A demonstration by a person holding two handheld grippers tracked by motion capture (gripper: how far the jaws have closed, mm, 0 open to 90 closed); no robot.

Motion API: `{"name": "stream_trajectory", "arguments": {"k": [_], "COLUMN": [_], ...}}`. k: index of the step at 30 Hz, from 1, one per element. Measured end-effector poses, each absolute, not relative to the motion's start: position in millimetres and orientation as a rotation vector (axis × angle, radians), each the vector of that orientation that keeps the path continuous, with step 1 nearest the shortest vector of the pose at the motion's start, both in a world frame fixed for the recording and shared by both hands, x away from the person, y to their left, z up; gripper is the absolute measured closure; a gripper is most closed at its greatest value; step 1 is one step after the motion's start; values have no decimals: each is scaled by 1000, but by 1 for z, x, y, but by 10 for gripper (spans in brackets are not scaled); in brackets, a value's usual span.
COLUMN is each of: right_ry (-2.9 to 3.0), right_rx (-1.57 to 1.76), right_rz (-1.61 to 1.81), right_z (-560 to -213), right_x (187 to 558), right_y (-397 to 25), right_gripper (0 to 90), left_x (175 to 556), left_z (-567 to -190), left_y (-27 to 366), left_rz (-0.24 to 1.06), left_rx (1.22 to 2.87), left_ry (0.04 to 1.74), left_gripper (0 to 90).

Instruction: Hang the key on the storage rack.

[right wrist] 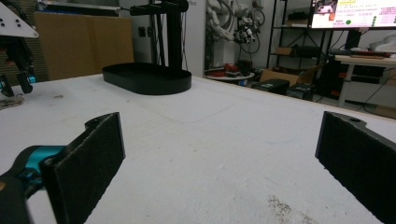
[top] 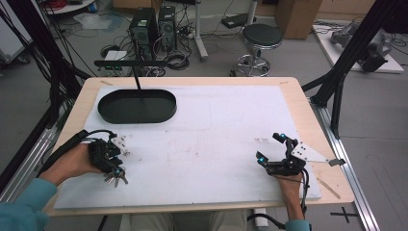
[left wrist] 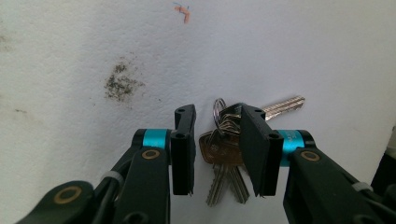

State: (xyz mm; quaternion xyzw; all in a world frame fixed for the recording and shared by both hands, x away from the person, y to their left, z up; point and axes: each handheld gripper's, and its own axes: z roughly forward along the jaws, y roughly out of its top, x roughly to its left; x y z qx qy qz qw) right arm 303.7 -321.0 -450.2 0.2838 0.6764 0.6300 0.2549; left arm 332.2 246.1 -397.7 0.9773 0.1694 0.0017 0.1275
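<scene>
A bunch of keys [left wrist: 224, 150] on a ring lies flat on the white mat [left wrist: 289, 51]; in the high view the bunch of keys [top: 117, 179] is near the front left. My left gripper [left wrist: 217, 116] points down at the keys with a jaw on each side, a narrow gap still showing. From above, the left gripper [top: 111, 168] sits in a hand over them. My right gripper [top: 271, 147] rests at the front right, jaws wide apart and empty. In its own view the right gripper [right wrist: 220, 123] faces bare mat.
A black oval tray [top: 137, 119] stands at the back left of the mat, also the black oval tray [right wrist: 149, 77] ahead of the right jaws. A black stand [top: 130, 63] rises behind it. Dark smudge [left wrist: 119, 84] on the mat. Stool [top: 261, 36] beyond the table.
</scene>
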Motion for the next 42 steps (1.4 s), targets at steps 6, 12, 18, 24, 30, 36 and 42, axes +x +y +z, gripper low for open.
{"name": "stream_trajectory", "arguments": {"k": [6, 12, 18, 24, 30, 36, 42], "right_ry": [1837, 1837, 1836, 1835, 1835, 1833, 1833], "right_rx": [771, 772, 770, 772, 771, 769, 770], "right_rz": [1712, 1712, 1712, 1712, 1711, 1710, 1711], "right_z": [-450, -450, -450, -450, -450, -450, -450], "right_x": [304, 304, 304, 304, 304, 304, 304], "right_y": [-321, -321, -321, -321, -321, -321, -321], "right_gripper": [5, 5, 5, 5, 5, 5, 5], "left_x": [333, 333, 334, 333, 332, 330, 329], "left_z": [-398, -400, -400, -400, -399, -400, -399], "left_y": [245, 244, 243, 242, 241, 242, 242], "left_rz": [20, 7, -8, -28, -35, -14, 1], "left_rx": [2852, 2854, 2855, 2859, 2860, 2857, 2836], "left_ry": [501, 513, 497, 478, 456, 424, 441], "left_gripper": [708, 732, 793, 859, 879, 882, 884]}}
